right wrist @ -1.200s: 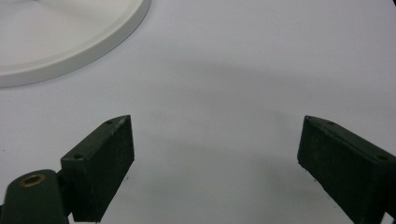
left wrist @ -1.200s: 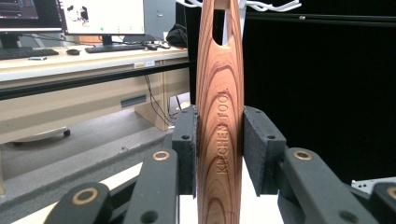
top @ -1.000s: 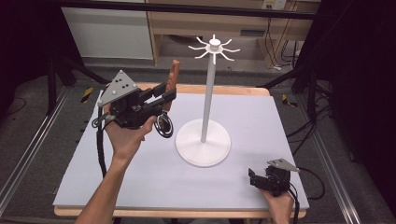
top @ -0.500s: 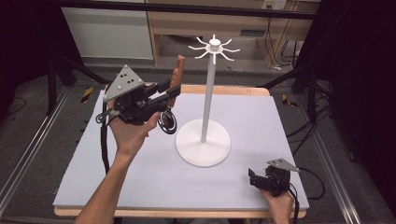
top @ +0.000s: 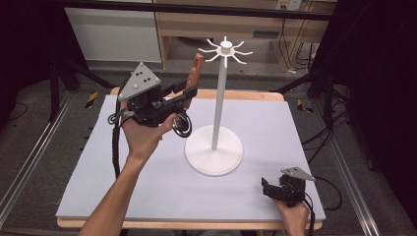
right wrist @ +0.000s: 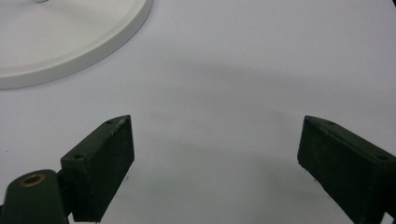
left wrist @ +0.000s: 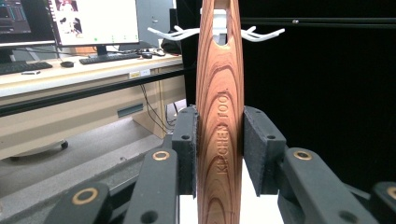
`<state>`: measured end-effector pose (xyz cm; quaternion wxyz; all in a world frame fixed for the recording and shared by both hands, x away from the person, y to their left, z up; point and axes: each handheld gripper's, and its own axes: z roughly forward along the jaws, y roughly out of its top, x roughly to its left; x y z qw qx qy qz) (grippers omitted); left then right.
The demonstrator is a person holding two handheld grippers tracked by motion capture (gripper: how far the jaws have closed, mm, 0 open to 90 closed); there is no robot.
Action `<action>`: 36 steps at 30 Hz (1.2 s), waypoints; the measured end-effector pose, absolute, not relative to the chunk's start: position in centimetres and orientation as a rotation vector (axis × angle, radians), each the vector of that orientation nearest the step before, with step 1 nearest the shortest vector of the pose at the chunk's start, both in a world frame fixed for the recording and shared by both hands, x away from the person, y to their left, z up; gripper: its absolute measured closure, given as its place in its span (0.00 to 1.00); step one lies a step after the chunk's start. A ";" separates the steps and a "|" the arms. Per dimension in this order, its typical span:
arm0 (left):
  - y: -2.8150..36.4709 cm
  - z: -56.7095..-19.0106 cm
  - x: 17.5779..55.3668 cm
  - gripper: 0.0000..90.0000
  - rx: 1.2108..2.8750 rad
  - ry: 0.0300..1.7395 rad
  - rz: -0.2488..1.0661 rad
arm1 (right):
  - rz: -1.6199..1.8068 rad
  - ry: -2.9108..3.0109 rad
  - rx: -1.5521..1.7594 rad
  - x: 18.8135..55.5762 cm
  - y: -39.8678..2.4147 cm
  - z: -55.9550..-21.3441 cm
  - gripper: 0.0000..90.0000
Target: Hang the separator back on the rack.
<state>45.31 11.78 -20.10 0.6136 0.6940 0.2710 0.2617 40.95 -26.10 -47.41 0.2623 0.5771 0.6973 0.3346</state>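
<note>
Left gripper [top: 184,96] pinches a wooden utensil handle [left wrist: 219,121], both pads flat against its sides. Handle stands upright between the jaws in the left gripper view, striped reddish grain, "KITCHEN TOOL" engraved along it, elongated hanging slot near its top. In the high view the handle [top: 195,71] sticks up and away from the gripper, tilted a little toward the stand's top, held well above the table. Grey three-cornered plate rides on the gripper body, cable hangs down beside the forearm.

White hook stand [top: 221,98] just right of the held handle: round base [top: 214,157] on the table, thin pole, ring of curved hooks [top: 225,50] at the top. Handle tip near the hooks, contact can't be judged. In the left gripper view the hooks [left wrist: 261,33] spread out behind the handle's slot.

Right gripper [top: 268,189] low at the near right corner of the light table [top: 305,137], well apart from the stand. Its jaws [right wrist: 210,158] stand wide apart, nothing between them, bare tabletop under them, base edge [right wrist: 93,51] at upper left.
</note>
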 end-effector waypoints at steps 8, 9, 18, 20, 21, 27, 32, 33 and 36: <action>11.3 -19.8 45.6 0.75 1.606 0.626 0.613 | 0.904 1.889 1.555 41.0 -26.1 -47.4 0.13; 11.2 -19.9 45.7 0.75 1.608 0.627 0.613 | 0.904 1.890 1.555 41.0 -26.1 -47.4 0.13; 10.6 -19.9 46.2 0.75 1.624 0.637 0.614 | 0.903 1.890 1.555 41.0 -26.1 -47.4 0.13; 10.6 -19.9 46.3 0.75 1.624 0.637 0.615 | 0.905 1.890 1.555 40.9 -26.1 -47.4 0.13; 10.5 -19.9 46.3 0.75 1.624 0.642 0.614 | 0.904 1.890 1.554 40.9 -26.1 -47.4 0.13; 10.4 -20.1 46.6 0.75 1.628 0.646 0.611 | 0.902 1.891 1.554 41.0 -26.1 -47.4 0.13; 10.2 -20.3 46.8 0.75 1.637 0.649 0.608 | 0.903 1.892 1.555 41.0 -26.1 -47.4 0.13; 10.1 -20.3 46.8 0.75 1.636 0.651 0.606 | 0.903 1.893 1.554 41.0 -26.1 -47.4 0.13; 10.0 -20.4 47.0 0.75 1.639 0.651 0.604 | 0.904 1.891 1.557 41.0 -26.0 -47.4 0.13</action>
